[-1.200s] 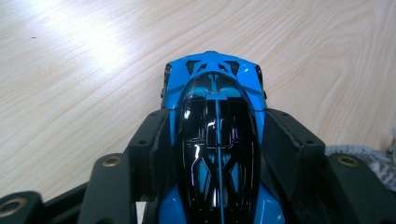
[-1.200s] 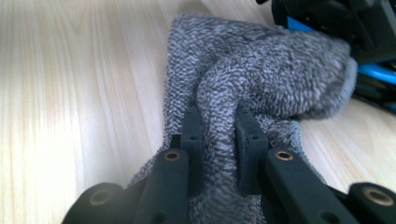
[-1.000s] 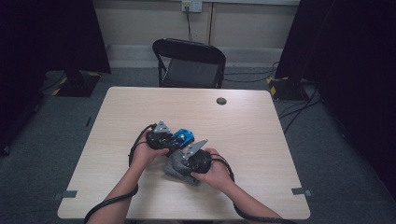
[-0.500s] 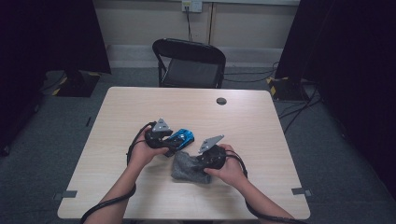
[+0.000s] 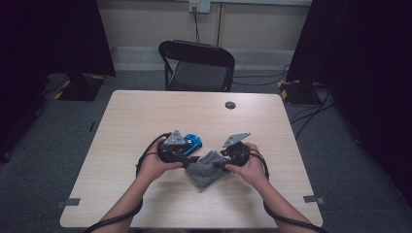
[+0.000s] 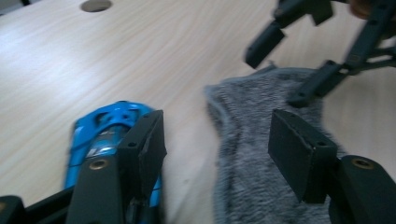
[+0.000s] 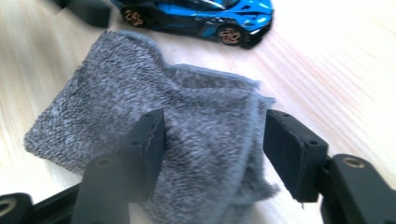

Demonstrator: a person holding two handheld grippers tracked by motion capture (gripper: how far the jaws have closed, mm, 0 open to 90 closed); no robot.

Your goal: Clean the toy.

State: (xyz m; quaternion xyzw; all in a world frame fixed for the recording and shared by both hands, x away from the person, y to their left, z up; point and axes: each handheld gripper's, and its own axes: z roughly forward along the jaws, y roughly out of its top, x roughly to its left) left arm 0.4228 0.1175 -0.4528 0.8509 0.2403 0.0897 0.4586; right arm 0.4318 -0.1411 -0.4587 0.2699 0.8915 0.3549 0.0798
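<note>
**Near the table's front edge: a grey cloth between two open grippers**

On the table, near the person's side, a grey cloth lies rumpled, one edge folded over. A blue toy car sits just beside its far corner. The left gripper hangs over the cloth's left edge, jaws wide, nothing pinched. The right gripper stands over the doubled edge; its jaws have just been opening, and the cloth lies under them without being pressed.

To fold or spread it well, I judge each gripper should drop onto one cloth layer at an outer corner, close firmly, then lift together, keeping clear of the car so it does not roll.

No brand, label or writing can be read on anything here.
</note>
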